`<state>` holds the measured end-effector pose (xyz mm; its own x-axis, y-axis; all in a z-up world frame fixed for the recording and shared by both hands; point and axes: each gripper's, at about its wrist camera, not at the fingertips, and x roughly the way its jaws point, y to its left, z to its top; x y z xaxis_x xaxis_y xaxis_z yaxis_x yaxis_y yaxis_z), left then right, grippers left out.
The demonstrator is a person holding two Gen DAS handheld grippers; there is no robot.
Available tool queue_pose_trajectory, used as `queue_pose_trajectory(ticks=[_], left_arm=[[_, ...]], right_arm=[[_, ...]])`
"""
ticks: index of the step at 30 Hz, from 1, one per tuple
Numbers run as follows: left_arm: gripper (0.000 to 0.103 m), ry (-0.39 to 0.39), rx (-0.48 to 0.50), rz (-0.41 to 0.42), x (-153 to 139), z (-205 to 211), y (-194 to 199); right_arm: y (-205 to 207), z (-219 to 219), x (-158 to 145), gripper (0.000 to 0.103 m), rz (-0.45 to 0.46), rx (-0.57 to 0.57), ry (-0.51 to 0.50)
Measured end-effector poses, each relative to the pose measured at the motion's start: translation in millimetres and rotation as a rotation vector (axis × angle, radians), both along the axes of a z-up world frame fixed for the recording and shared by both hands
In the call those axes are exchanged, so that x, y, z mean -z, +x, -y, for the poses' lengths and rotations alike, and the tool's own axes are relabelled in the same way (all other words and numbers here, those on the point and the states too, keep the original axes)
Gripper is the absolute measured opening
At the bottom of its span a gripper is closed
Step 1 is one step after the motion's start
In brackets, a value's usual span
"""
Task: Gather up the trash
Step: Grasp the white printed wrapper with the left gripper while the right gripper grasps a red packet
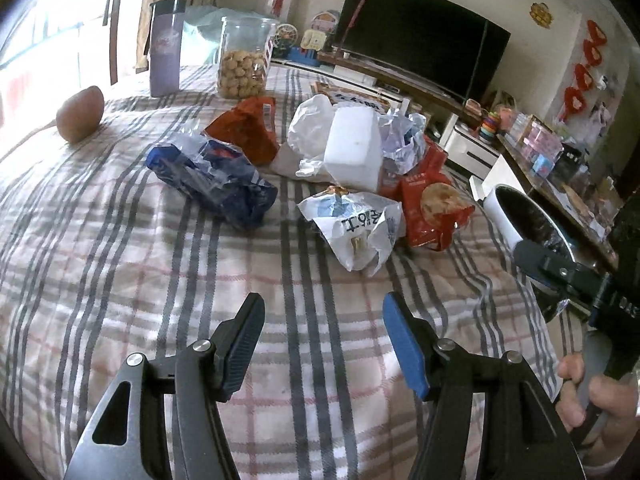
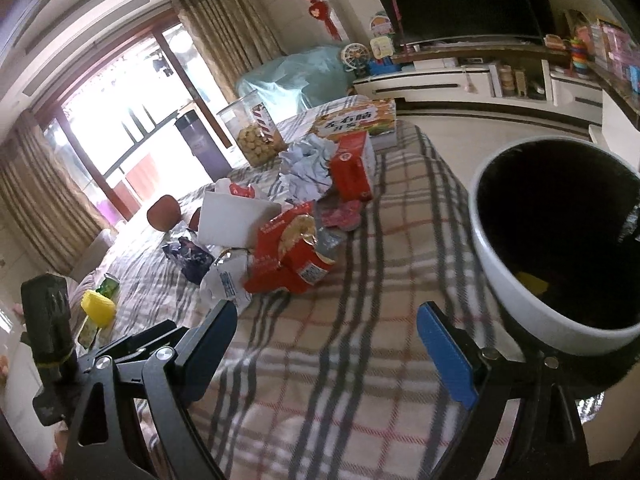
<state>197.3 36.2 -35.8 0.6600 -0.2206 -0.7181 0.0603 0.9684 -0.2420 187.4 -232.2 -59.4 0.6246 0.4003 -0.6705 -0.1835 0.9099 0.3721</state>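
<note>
Trash [image 1: 352, 236] (wrappers, seemingly) lies beyond both grippers' empty, parted fingers [image 1: 404, 344].

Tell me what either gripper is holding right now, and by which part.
Nothing: the left gripper and right gripper are both open over the plaid cloth.

Crinkled glossy wrappers [image 1: 216, 180] (plastic) on soft cloth [image 1: 120, 260].

Bare plaid cloth [image 1: 160, 280] lies open ahead of the left gripper [image 1: 322, 344]; the wrapper heap [image 1: 352, 168] blocks twelve o'clock, the white bin [image 1: 520, 216] stands at two o'clock.
</note>
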Motion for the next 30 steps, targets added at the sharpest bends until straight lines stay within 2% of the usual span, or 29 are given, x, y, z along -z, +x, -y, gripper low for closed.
queue_pose_trajectory(ticks=[1, 3, 6, 11, 13, 16, 18, 19, 22, 26, 30], left_arm=[[0.061, -0.003, 0.003, -0.001, 0, 1, 3], [0.061, -0.008, 0.009, 0.001, 0, 2, 9], [0.061, -0.013, 0.019, 0.007, -1, 4, 20], [0.061, -0.017, 0.039, -0.003, 4, 11, 40], [0.061, -0.022, 0.042, -0.009, 8, 14, 48], [0.058, -0.017, 0.048, -0.015, 14, 19, 57], [0.041, -0.021, 0.060, -0.019, 18, 20, 61], [0.027, -0.032, 0.072, -0.026, 20, 21, 63], [0.013, -0.036, 0.087, -0.018, 21, 22, 64], [0.005, -0.024, 0.096, -0.006, 21, 22, 58], [0.001, -0.026, 0.108, -0.002, 19, 24, 47]], right_arm=[[4, -1, 1, 0.090, -0.002, 0.000, 0.006], [11, -4, 3, 0.081, -0.006, -0.002, 0.018], [26, -9, 7, 0.071, -0.027, -0.005, 0.024], [48, -13, 16, 0.065, -0.065, -0.010, 0.054], [55, -16, 21, 0.060, -0.079, -0.019, 0.061], [62, -19, 28, 0.044, -0.103, -0.034, 0.077], [63, -20, 32, 0.026, -0.116, -0.044, 0.088], [62, -20, 32, 0.026, -0.114, -0.046, 0.087], [55, -19, 30, 0.021, -0.095, -0.057, 0.087], [44, -12, 26, 0.015, -0.088, -0.048, 0.096], [30, -1, 19, 0.008, -0.074, -0.035, 0.095]])
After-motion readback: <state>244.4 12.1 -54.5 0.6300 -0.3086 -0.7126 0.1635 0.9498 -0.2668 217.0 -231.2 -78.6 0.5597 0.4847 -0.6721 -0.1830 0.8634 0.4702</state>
